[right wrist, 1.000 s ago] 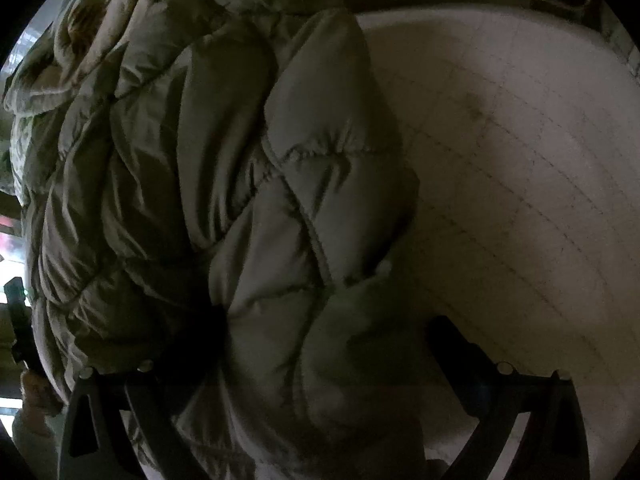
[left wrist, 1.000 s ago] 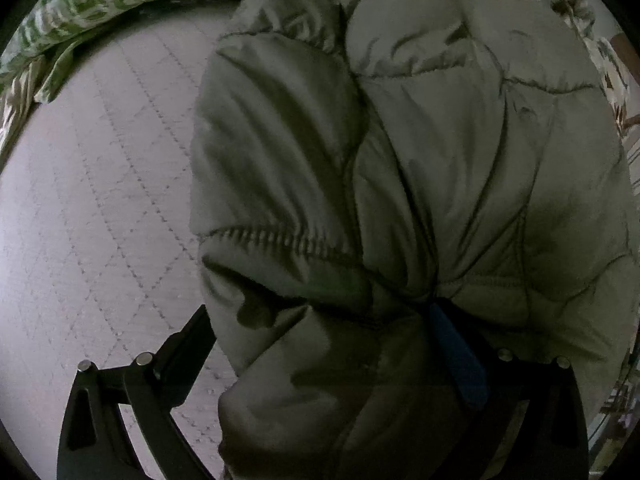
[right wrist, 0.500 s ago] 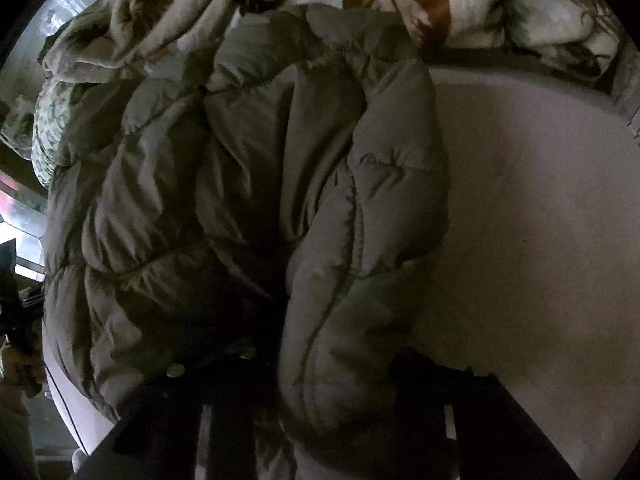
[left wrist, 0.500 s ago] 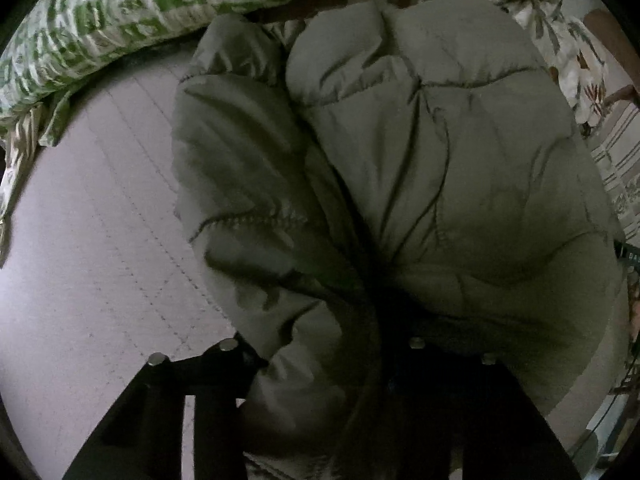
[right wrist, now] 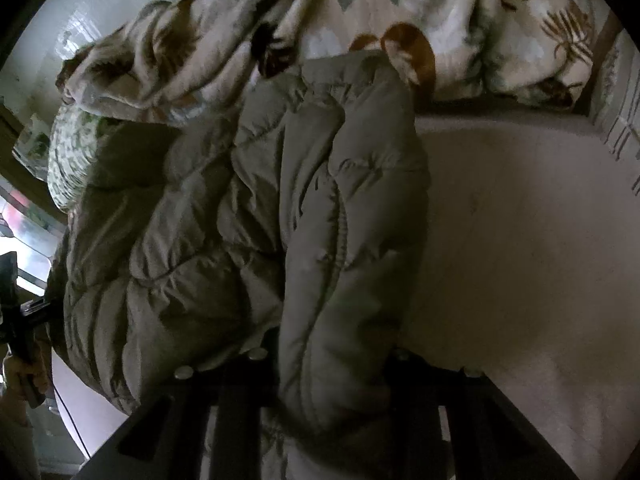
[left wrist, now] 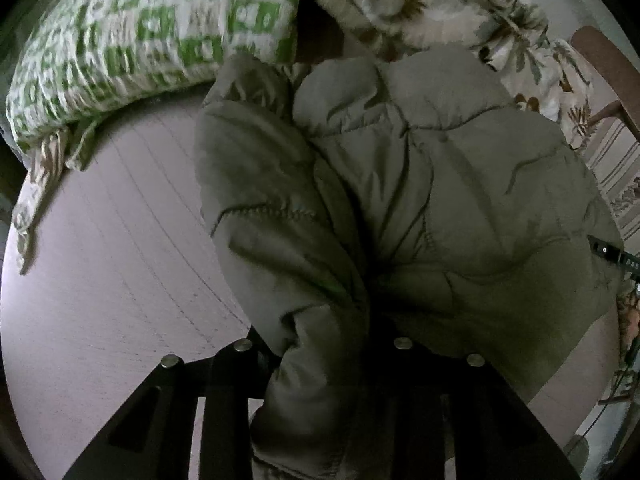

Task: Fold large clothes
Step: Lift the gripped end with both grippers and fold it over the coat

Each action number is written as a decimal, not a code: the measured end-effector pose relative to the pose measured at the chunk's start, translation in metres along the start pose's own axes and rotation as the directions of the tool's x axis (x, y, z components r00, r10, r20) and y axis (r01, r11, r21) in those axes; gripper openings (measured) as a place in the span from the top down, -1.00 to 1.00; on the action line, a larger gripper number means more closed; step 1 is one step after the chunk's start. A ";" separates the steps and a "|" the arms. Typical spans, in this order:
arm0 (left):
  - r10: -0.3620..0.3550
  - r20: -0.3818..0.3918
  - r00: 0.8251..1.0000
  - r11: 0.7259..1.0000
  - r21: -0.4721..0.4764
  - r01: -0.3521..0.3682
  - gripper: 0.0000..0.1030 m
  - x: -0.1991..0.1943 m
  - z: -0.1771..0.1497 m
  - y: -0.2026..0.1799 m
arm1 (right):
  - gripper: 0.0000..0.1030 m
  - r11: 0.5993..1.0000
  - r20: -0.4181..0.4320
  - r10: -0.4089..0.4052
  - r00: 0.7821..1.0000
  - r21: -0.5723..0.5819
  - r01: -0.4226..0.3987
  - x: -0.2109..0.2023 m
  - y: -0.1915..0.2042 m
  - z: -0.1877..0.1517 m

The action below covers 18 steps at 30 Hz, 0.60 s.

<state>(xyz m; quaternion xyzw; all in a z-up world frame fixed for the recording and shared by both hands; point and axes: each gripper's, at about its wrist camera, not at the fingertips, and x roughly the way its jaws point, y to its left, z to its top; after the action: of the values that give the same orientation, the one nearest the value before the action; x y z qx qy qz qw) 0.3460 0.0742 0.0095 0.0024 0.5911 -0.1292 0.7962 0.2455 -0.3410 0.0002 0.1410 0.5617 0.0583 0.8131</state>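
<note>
Olive puffer jacket (left wrist: 400, 200) bunched at frame centre on pale quilted bed (left wrist: 100, 260). Clamped by left gripper (left wrist: 320, 344) and right gripper (right wrist: 328, 354), jaws narrowed on padding. Best lifted evenly, clear of green pillow (left wrist: 140, 28) upper left.

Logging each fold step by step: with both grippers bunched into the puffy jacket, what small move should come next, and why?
Probably carry the gripped edge forward toward the floral blanket and lay it down. The left gripper and right gripper each have jaws shut on a fold of the olive puffer jacket, which bulges doubled over the pale mattress.
</note>
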 end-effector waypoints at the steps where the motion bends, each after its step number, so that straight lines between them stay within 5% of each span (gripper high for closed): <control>1: 0.000 0.005 1.000 1.000 0.002 0.000 0.37 -0.004 0.000 -0.001 | 0.51 1.000 0.006 0.001 1.000 -0.002 -0.001 -0.006 -0.001 0.000; 18: -0.027 0.105 0.994 0.998 0.066 0.020 0.57 -0.092 -0.027 -0.026 | 0.54 0.997 0.099 0.040 0.994 -0.070 -0.033 -0.086 0.041 -0.014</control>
<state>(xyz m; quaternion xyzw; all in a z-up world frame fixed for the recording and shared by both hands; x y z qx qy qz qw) 0.2906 0.0719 0.0925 0.0144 0.5435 -0.1574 0.8244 0.2043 -0.3215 0.0849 0.1262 0.5152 0.0851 0.8435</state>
